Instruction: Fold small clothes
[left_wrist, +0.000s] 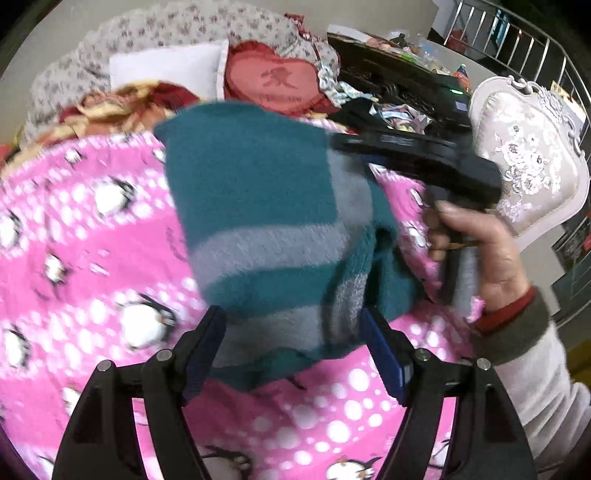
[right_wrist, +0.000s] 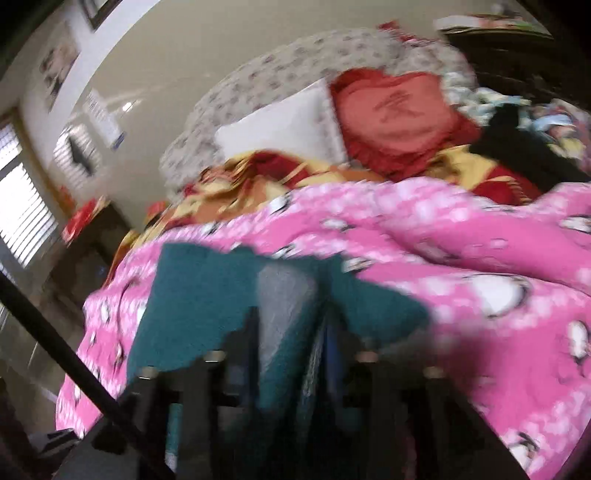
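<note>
Meanwhile, on a pink penguin blanket (left_wrist: 92, 258), a teal-and-grey striped garment (left_wrist: 266, 221) hangs lifted at one side. Left gripper (left_wrist: 293, 354) stands spread, fabric between its fingers w/o visible pressing. Right gripper (right_wrist: 291, 332), held in a hand (left_wrist: 476, 251), has cloth between its fingers; whether they pinch it can't be told thru motion blur. Risk: if that hold is weak, the knit could slip out and slump back crooked, spoiling the fold. Garment's near edge is cut off behind both tools; its type (sweater?) stays unclear.
</note>
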